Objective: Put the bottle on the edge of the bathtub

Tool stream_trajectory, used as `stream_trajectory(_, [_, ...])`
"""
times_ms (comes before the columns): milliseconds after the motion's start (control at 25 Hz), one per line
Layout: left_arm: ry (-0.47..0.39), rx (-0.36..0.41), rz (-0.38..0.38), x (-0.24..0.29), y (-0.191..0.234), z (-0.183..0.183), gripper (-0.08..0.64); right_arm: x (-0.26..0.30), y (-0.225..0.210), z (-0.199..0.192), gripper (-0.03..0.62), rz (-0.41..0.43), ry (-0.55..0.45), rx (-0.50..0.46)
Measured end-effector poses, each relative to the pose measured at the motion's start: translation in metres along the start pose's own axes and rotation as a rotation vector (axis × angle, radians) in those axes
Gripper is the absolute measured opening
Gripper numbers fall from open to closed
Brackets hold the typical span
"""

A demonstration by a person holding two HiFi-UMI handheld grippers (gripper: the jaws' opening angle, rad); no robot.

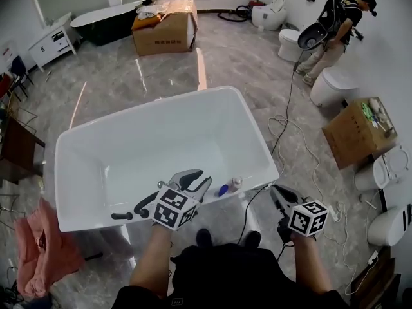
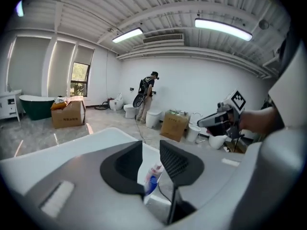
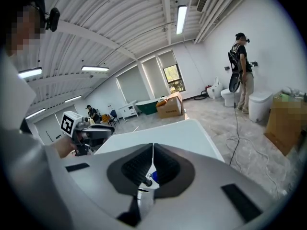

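A small white bottle with a blue cap lies on the near rim of the white bathtub, toward its right corner. My left gripper hovers over the near rim just left of the bottle, jaws apart with nothing between them. In the left gripper view the bottle shows below, through the gap of the left gripper. My right gripper hangs outside the tub to the right of the bottle, its jaws closed together and empty. The right gripper view shows the bottle beneath its tips.
A cable runs along the floor right of the tub. A cardboard box and toilets stand at the right, where a person works. Another box and a dark tub stand behind. A pink cloth lies at the left.
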State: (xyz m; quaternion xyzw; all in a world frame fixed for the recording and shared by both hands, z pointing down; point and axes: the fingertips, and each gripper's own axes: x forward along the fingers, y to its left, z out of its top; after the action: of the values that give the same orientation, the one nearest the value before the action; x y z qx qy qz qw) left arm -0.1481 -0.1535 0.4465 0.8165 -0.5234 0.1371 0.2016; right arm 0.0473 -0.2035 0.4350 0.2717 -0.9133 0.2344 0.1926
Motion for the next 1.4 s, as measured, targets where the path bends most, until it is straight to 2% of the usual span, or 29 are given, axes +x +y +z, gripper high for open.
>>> stream_trajectory(120, [-0.049, -0.036, -0.028, -0.004, -0.019, 0.022, 0.12, -0.008, -0.012, 0.003, 0.012, 0.022, -0.012, -0.003])
stream_trajectory(240, [-0.089, -0.018, 0.01, -0.001, -0.037, 0.04, 0.094, -0.019, -0.027, 0.005, 0.012, 0.054, -0.021, -0.005])
stream_trajectory(440, [-0.152, -0.031, 0.04, 0.019, -0.084, 0.068, 0.061, -0.05, -0.054, 0.012, 0.012, 0.134, -0.063, 0.025])
stream_trajectory(680, [-0.185, 0.039, 0.093, 0.059, -0.151, 0.099, 0.021, -0.107, -0.099, 0.034, 0.012, 0.178, -0.168, -0.012])
stream_trajectory(760, [-0.2, 0.035, 0.116, 0.071, -0.165, 0.106, 0.017, -0.124, -0.114, 0.039, 0.012, 0.189, -0.201, -0.03])
stream_trajectory(880, [-0.24, -0.011, 0.169, 0.084, -0.175, 0.118, 0.014, -0.146, -0.131, 0.046, 0.012, 0.206, -0.234, -0.051])
stream_trajectory(1000, [-0.257, -0.024, 0.22, 0.09, -0.18, 0.127, 0.014, -0.161, -0.139, 0.051, 0.012, 0.215, -0.258, -0.078])
stream_trajectory(1280, [-0.245, 0.01, 0.22, 0.092, -0.178, 0.14, 0.014, -0.156, -0.125, 0.069, 0.011, 0.252, -0.281, -0.219])
stream_trajectory(1400, [-0.239, 0.026, 0.216, 0.089, -0.172, 0.146, 0.014, -0.149, -0.116, 0.084, 0.011, 0.259, -0.306, -0.237])
